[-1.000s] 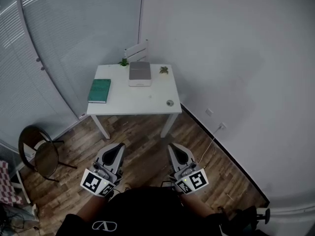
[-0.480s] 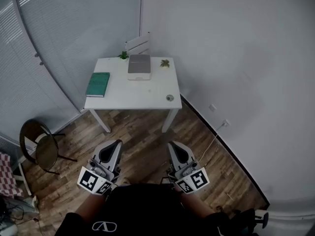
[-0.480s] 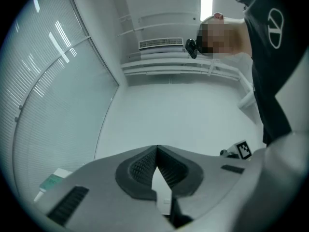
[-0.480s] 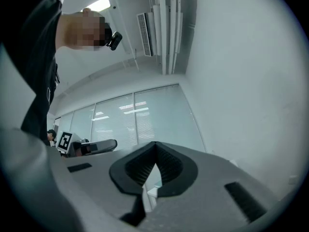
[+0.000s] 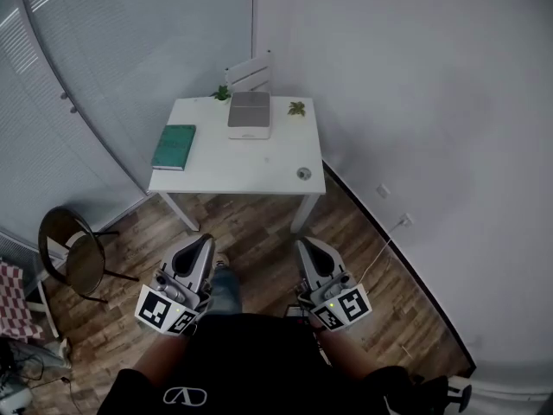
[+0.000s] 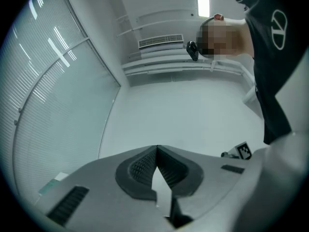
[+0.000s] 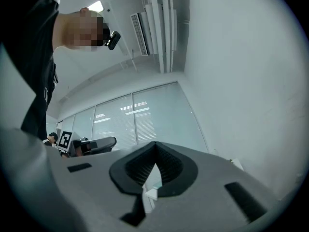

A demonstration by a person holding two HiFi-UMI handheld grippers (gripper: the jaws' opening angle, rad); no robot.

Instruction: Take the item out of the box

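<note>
A closed grey box [image 5: 249, 113] lies at the far side of a white table [image 5: 259, 167], well ahead of me. Both grippers hang low over the wooden floor, far short of the table. The left gripper [image 5: 201, 246] and the right gripper [image 5: 307, 247] point toward it, side by side. In the left gripper view the left gripper's [image 6: 156, 149] jaws meet at the tips with nothing between them. The right gripper's [image 7: 155, 145] jaws in its own view are likewise shut and empty. The box's contents are hidden.
On the table also lie a green book [image 5: 174, 146], two small plants [image 5: 296, 108] and a small round object [image 5: 303, 173]. A white chair [image 5: 251, 73] stands behind the table. A round dark chair [image 5: 69, 262] stands at the left, and a cable [image 5: 380, 249] runs along the right wall.
Both grippers have moved a little forward toward the table. A leg in jeans now shows between them, and the table sits slightly differently in the head view.
</note>
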